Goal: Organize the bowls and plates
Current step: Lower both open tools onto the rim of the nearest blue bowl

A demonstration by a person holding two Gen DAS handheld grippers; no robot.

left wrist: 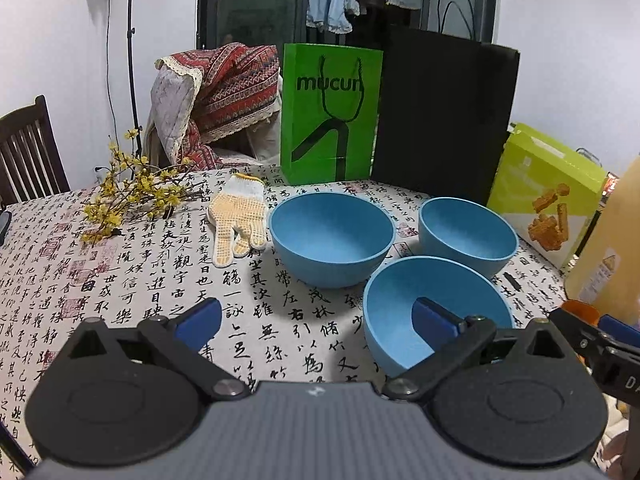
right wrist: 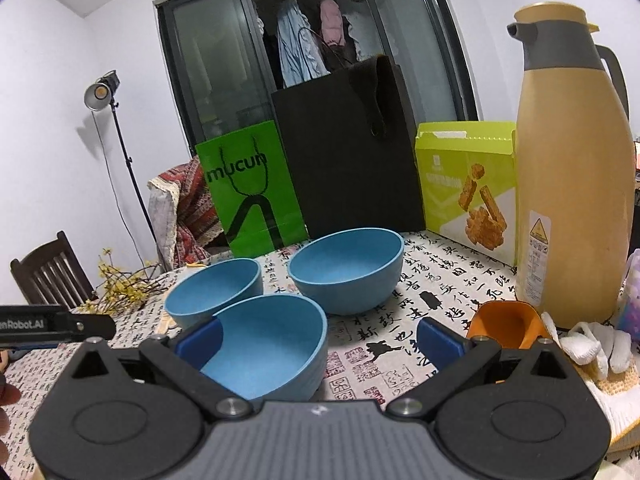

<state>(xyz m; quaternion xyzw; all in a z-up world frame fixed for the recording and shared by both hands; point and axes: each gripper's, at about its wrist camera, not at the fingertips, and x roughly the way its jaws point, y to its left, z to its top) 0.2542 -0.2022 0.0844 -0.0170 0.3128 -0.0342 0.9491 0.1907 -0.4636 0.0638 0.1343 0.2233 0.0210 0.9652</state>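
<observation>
Three round blue plastic bowls (left wrist: 331, 240) (left wrist: 467, 237) (left wrist: 434, 314) sit separately, close together, right of centre on the calligraphy-print desk (left wrist: 132, 280); none nested, no plates visible. Left hand-held gripper (left wrist: 316, 322) released, empty, one finger over the nearest bowl. Right hand-held gripper (right wrist: 318, 342) likewise released, empty. Judgement: stacking not yet begun; all of it remains.

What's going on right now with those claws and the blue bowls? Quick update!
Both claws open, left claw and right claw, holding nothing. Three blue bowls separate on the table, unstacked. Nearest bowl sits just ahead; nothing blocking it.
</observation>
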